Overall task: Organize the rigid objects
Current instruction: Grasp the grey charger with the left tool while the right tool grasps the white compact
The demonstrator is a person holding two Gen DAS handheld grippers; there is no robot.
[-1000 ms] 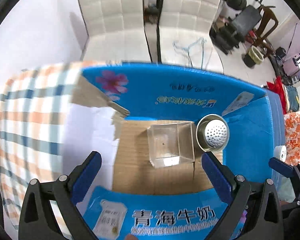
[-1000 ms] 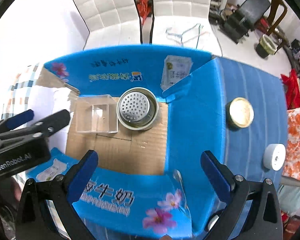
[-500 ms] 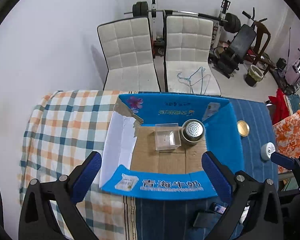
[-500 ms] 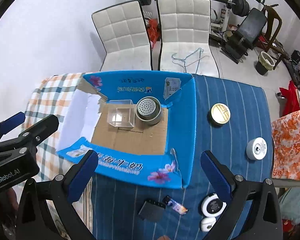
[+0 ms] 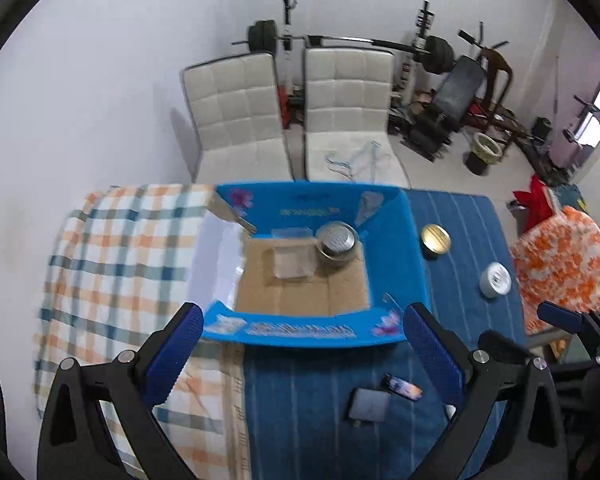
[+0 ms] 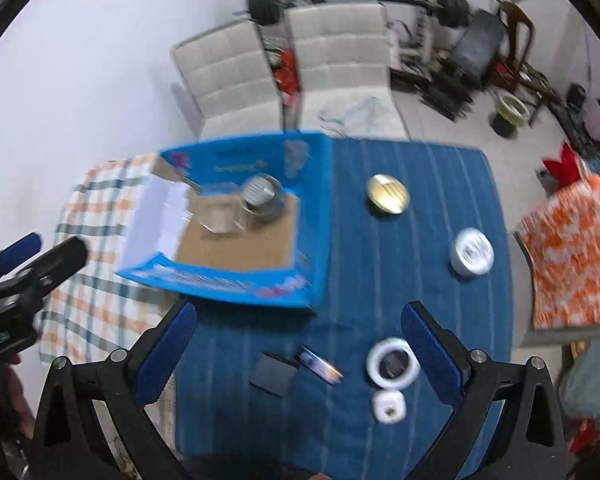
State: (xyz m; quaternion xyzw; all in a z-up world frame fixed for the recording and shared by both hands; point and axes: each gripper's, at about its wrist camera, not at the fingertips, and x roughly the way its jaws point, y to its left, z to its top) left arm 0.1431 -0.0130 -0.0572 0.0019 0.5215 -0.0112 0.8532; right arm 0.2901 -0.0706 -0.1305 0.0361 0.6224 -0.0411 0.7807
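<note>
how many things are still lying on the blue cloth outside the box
6: gold tin and white tin right of the box; black square, small card, white ring and white case nearer. More may hide behind the grippers.

Glossy blue printed cardboard box (image 5: 396, 248) with matt brown floor, clear plastic cube (image 5: 293, 257), perforated shiny metal cup (image 5: 337, 243), brassy metal lid (image 6: 388, 193), striped blue cloth (image 6: 400, 280), checked cloth (image 5: 120, 248).

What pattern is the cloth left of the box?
Orange, teal and white plaid cloth; clearest in the left wrist view.
</note>
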